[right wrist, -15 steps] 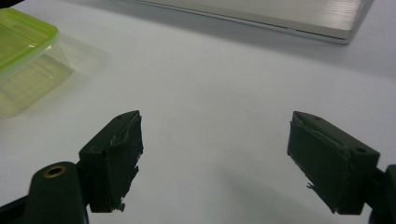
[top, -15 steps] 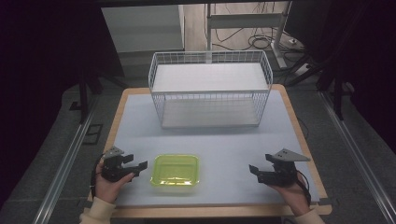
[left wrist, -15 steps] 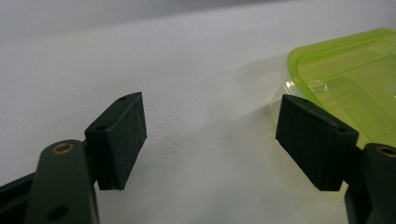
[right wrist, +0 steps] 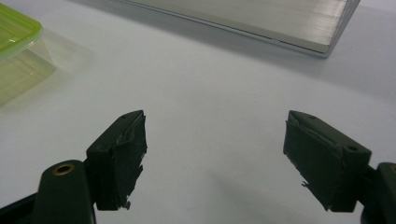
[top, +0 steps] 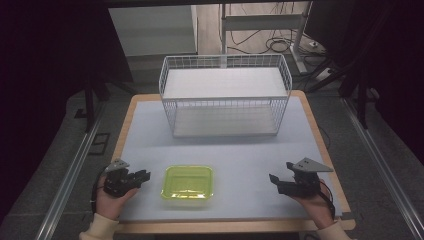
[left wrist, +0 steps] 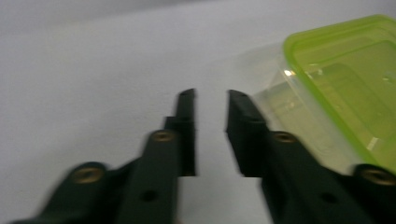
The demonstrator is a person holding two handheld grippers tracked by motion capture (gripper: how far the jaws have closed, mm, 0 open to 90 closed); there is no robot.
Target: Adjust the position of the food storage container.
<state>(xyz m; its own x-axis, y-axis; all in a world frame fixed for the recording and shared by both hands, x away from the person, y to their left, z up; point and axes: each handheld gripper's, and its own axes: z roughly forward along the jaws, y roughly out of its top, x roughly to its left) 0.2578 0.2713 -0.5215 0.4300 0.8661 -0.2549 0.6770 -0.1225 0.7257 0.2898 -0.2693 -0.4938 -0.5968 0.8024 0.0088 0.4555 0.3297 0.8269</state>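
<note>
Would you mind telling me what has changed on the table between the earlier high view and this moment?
Hardly anything visibly moved. The left tool rests beside the green-lidded container, jaws narrowly apart with nothing between them. The right tool stays wide open and empty on the other side. Container and wire basket kept their places; nothing was gripped or released.

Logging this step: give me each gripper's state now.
Left gripper: jaws nearly closed with a narrow gap, holding nothing, beside the green container.
Right gripper: open wide, empty.

green-lidded clear container (top: 189, 182), shut, flat on table's near edge, between both hands.
</note>
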